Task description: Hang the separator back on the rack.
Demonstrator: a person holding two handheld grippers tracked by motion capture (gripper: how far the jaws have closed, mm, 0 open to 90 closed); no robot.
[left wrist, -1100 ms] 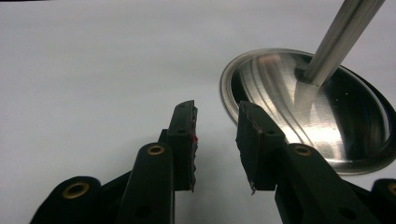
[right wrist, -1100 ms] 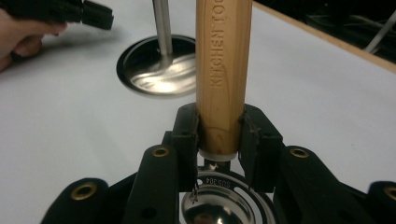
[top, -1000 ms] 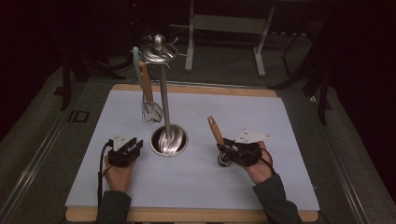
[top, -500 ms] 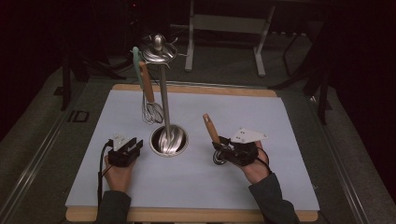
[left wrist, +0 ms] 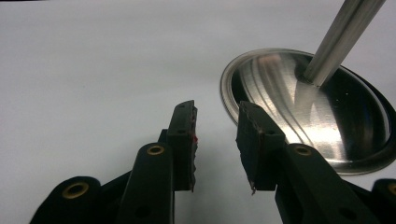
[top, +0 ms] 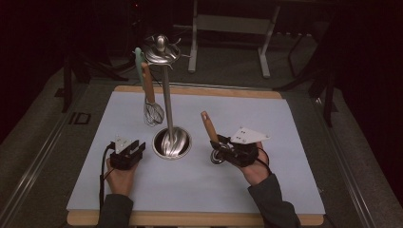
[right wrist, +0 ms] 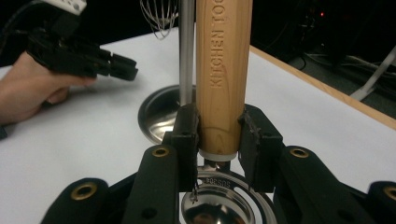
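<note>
A steel utensil stand rises from a round base [top: 172, 142] with a thin pole [top: 166, 102] and a hooked top [top: 161, 50]. A whisk [top: 153, 113] with a wooden handle hangs from it. My right gripper [top: 221, 150] [right wrist: 219, 126] is shut on the lower end of a wooden handle [right wrist: 223, 70] [top: 209, 126], which stands nearly upright. The utensil's perforated metal head [right wrist: 219, 205] sits below the jaws, just right of the base. My left gripper [top: 139, 146] [left wrist: 215, 126] rests open on the sheet left of the base [left wrist: 280, 93], nothing between its jaws.
A pale sheet [top: 266, 118] covers the wooden table, whose edge [top: 199, 90] runs along the back. Dark floor and metal frame legs [top: 263, 47] lie beyond. From the right gripper view the left gripper [right wrist: 126, 67] and hand sit across the base [right wrist: 161, 116].
My right gripper has risen a little and drifted left toward the stand, carrying the wooden-handled utensil, whose handle now stands more upright. The left gripper has stayed put.
</note>
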